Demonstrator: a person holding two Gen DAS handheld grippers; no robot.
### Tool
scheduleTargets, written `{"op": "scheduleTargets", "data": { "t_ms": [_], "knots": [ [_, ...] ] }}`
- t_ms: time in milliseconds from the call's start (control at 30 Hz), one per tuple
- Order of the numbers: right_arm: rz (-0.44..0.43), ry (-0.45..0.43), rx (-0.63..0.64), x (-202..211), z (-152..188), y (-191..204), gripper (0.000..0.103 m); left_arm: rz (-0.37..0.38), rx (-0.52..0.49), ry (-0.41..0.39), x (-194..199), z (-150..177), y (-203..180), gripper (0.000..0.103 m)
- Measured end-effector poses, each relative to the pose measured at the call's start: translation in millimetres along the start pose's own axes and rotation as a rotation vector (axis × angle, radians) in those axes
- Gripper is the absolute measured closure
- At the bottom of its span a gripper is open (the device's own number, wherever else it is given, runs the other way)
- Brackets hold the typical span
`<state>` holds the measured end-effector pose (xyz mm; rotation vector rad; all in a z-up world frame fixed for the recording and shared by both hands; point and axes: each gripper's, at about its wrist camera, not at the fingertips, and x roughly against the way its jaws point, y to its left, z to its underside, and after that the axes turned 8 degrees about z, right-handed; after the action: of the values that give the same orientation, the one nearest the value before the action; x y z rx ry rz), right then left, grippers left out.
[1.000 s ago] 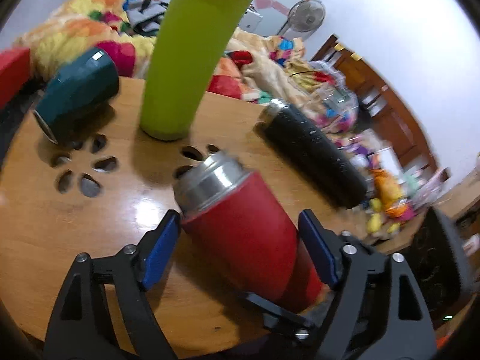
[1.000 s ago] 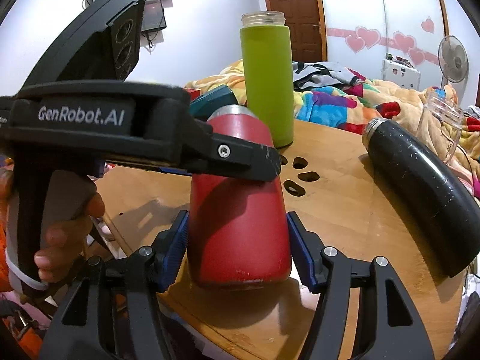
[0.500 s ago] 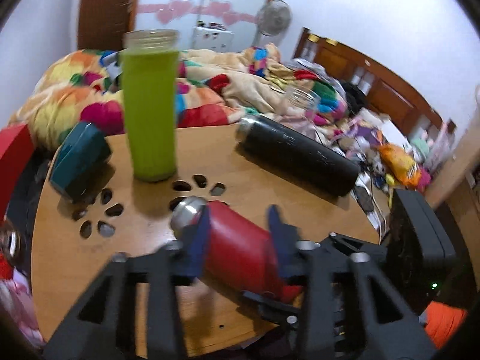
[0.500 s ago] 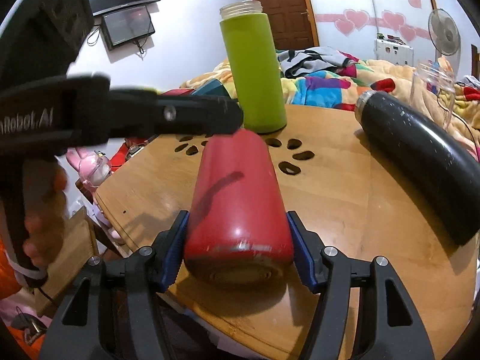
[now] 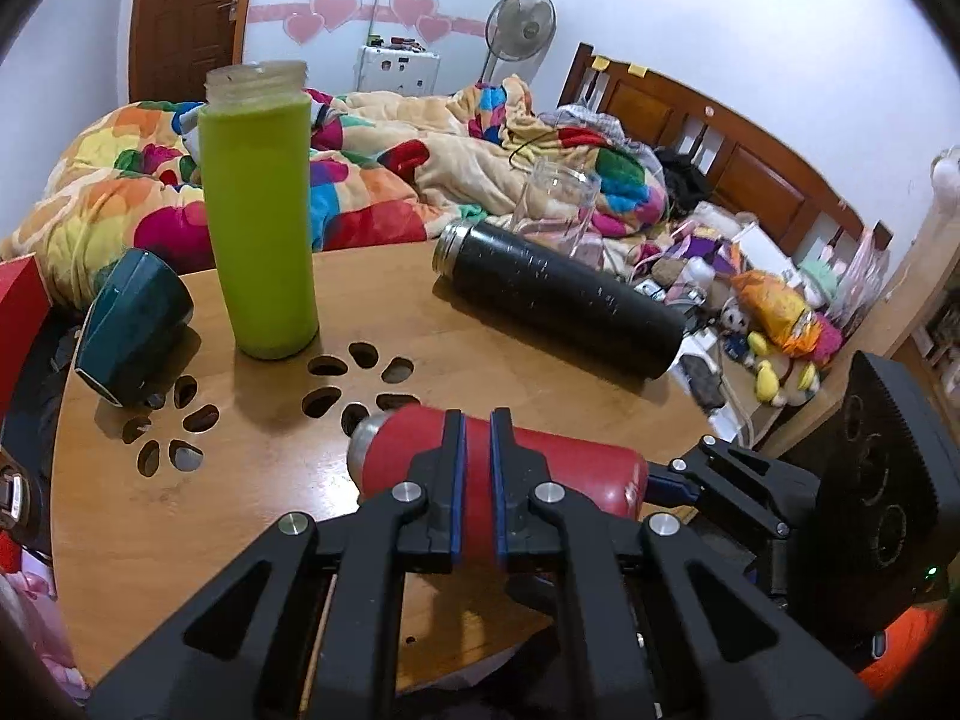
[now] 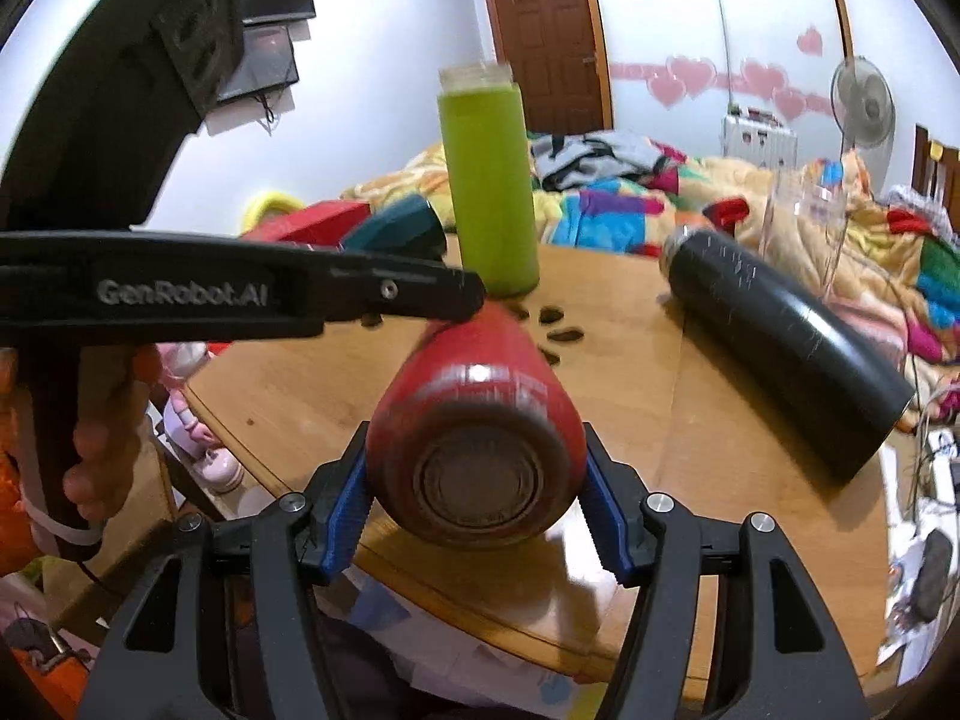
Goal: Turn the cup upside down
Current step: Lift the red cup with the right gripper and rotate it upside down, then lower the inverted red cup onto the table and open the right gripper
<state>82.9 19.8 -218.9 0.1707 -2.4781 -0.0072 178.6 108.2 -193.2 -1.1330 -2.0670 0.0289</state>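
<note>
A red metal cup (image 6: 474,414) lies tilted over the round wooden table (image 6: 630,324), its base toward the right wrist camera and its steel mouth (image 5: 365,438) pointing toward the table's middle. My right gripper (image 6: 474,504) is shut on the red cup near its base. My left gripper (image 5: 477,474) is shut and empty, raised above the cup's side; it also shows in the right wrist view (image 6: 384,294).
A tall green cup (image 5: 258,210) stands upright at the back. A black flask (image 5: 558,300) lies on its side at the right. A teal cup (image 5: 132,324) lies at the left edge. A clear glass (image 5: 555,204) and a bed stand behind the table.
My left gripper has let go of the red cup, closed and pulled back above it. The right gripper has tipped the cup from upright toward lying down.
</note>
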Motion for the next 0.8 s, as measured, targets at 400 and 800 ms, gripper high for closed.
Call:
{"op": "scheduleTargets", "data": {
  "t_ms": [400, 800],
  "knots": [
    [-0.011, -0.052, 0.037, 6, -30, 10, 0.044, 0.018, 0.063, -0.028, 20, -11, 25, 0.097],
    [0.018, -0.006, 0.018, -22, -58, 17, 0.044, -0.009, 0.137, -0.004, 18, -15, 62, 0.096]
  ]
}}
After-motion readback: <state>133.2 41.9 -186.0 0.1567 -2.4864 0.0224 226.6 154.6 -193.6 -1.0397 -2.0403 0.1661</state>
